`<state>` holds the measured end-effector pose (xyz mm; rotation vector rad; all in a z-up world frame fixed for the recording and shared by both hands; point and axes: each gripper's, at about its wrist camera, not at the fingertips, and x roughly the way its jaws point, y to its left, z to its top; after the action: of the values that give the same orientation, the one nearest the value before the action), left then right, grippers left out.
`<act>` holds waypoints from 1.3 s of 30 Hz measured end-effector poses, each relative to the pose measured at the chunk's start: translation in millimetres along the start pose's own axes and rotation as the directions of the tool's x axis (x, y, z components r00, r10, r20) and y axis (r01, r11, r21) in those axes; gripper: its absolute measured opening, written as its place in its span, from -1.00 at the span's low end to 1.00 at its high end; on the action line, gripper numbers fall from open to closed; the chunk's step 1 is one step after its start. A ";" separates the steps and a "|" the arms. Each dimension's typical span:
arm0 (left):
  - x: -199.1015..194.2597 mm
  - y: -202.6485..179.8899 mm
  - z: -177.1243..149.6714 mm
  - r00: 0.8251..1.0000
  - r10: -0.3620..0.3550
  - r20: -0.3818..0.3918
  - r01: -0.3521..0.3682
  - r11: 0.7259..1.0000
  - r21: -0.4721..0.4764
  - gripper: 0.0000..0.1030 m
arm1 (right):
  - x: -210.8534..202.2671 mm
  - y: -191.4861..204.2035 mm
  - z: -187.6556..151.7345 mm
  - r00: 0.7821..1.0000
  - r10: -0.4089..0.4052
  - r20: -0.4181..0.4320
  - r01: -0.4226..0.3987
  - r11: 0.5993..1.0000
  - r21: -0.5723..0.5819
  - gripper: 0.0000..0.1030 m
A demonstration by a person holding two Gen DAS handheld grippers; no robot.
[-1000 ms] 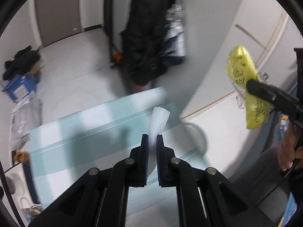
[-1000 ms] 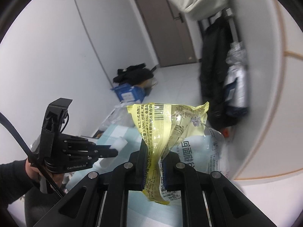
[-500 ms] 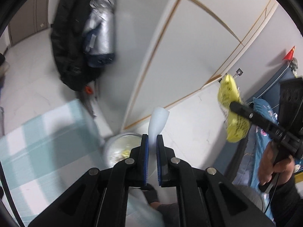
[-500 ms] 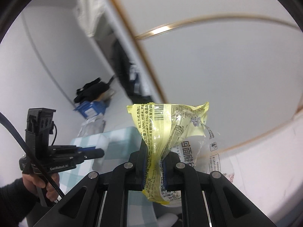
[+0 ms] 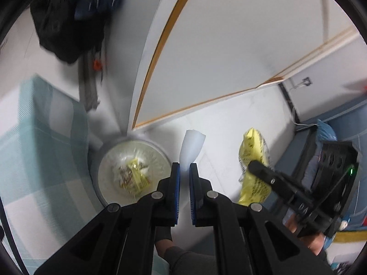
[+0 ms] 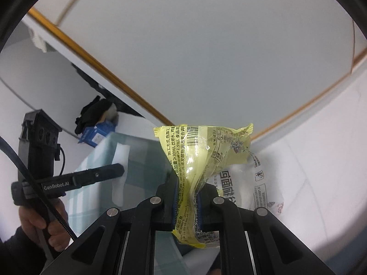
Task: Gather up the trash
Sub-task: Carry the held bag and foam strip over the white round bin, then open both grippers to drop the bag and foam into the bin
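Trash: 1 white scrap (image 5: 192, 148) pinched in left gripper (image 5: 184, 167) | 1 yellow wrapper (image 6: 201, 160) clamped in right gripper (image 6: 187, 197) | 1 bin (image 5: 101, 151)

Both grippers matte black plastic. Left gripper (image 5: 184, 168): two flat fingers (image 5: 175, 183) with blue inner pads, angular linkage arms, round silver screws at the joints. Right gripper (image 6: 186, 184) same build; seen from the left wrist, a green light glows on its boxy body. "GenRobot.AI" printed white on the left one's finger, black cable alongside. Left hand (image 6: 39, 223) bare skin, dark sleeve.
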<state>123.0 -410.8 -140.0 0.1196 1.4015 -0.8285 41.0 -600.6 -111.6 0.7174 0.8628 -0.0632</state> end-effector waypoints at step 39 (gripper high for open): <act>74.7 48.8 12.8 0.918 0.282 -0.279 -0.335 0.928 -0.164 0.01 | 184.6 -24.2 -54.3 0.922 0.094 -0.375 -0.086 0.996 0.039 0.15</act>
<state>157.3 -415.3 -223.3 0.2859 1.6471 -0.4073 119.0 -544.6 -280.1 0.8025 1.1968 0.1535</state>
